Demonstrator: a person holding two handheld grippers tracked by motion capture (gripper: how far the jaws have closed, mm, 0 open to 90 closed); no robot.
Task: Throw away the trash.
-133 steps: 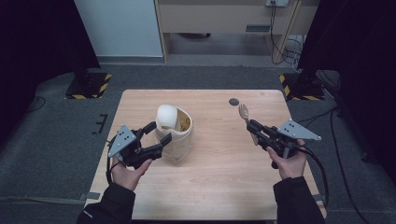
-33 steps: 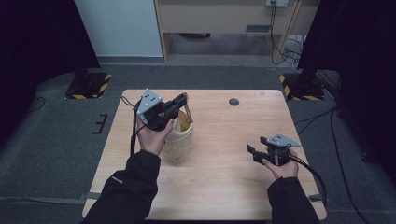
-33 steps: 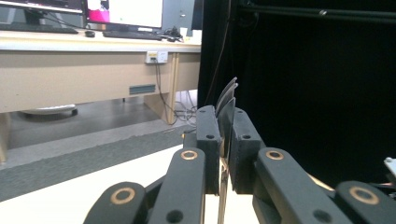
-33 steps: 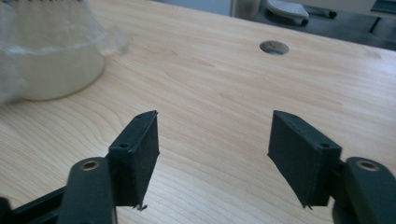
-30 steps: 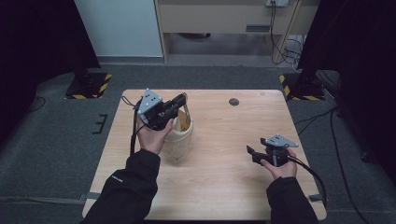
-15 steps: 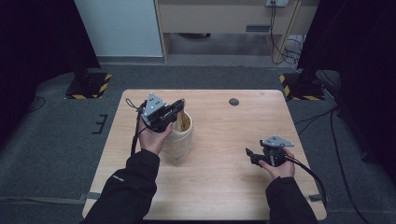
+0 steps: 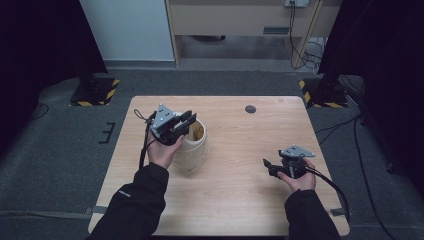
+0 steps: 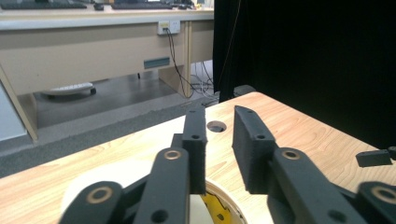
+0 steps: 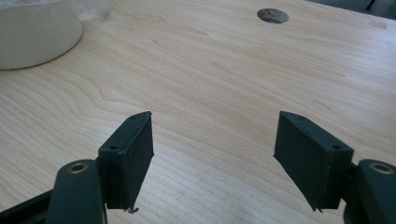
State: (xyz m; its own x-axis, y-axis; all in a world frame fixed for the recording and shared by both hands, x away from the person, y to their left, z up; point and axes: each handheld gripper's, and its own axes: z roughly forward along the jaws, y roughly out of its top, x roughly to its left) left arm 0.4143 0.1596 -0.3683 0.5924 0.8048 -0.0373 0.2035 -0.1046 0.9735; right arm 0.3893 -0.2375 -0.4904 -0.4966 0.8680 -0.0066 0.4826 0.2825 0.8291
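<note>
High view: left gripper (image 7: pixel 187 121) over the cream jar (image 7: pixel 192 150), fingers just parting, empty; right gripper (image 7: pixel 270 165) open, empty. Next: withdraw clear.

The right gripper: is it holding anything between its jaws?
No. In the right gripper view the right gripper has its jaws spread wide, with bare wooden table showing between them.
</note>
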